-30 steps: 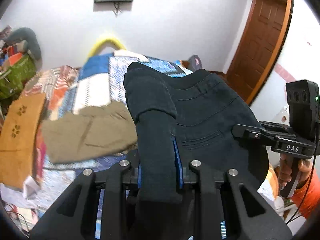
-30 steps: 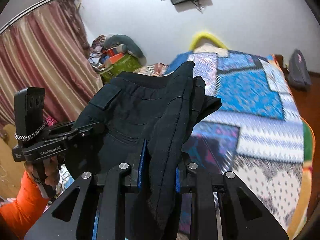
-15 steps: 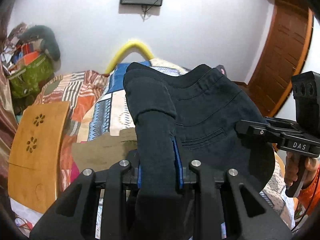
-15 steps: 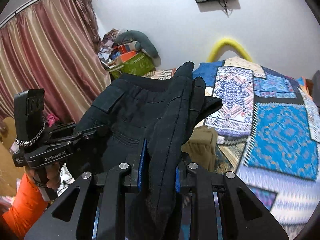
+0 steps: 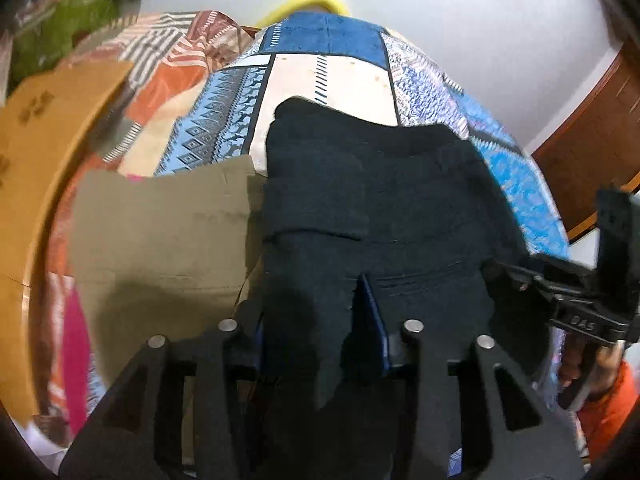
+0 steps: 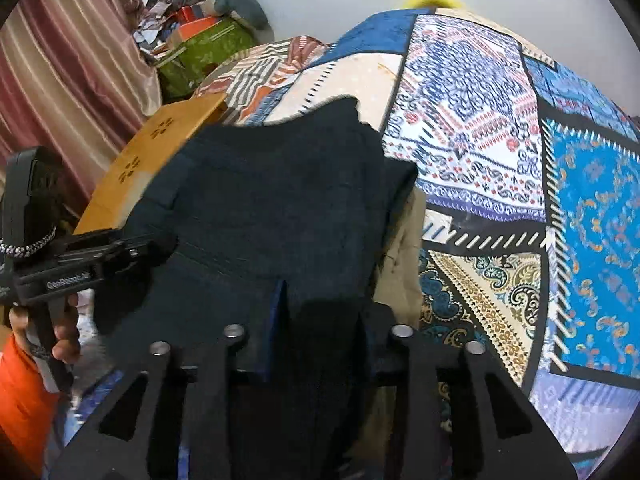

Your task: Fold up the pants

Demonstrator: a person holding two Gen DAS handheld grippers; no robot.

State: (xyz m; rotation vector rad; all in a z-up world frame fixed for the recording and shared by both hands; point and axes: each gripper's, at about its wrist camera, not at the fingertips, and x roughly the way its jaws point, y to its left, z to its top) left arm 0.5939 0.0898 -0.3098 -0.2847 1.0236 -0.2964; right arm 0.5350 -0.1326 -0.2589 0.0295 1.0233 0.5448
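Dark navy pants [image 5: 376, 200] hang between my two grippers over the patchwork bed; they also fill the right wrist view [image 6: 276, 208]. My left gripper [image 5: 320, 312] is shut on one end of the waistband. My right gripper [image 6: 320, 312] is shut on the other end. Each gripper shows in the other's view, the right one at the right edge [image 5: 576, 300] and the left one at the left edge [image 6: 68, 268]. The fabric hides both sets of fingertips.
Folded khaki pants [image 5: 164, 232] lie on the patchwork bedspread [image 6: 500, 140] just left of the navy pair. A wooden board [image 5: 36, 160] stands at the bed's left side. Clutter and a green box [image 6: 200, 52] sit by the curtain. A brown door [image 5: 600, 140] is at right.
Both grippers have tipped forward and down toward the bed, carrying the navy pants with them. The wall and screen have left the view; the bed fills it. The grips are unchanged.
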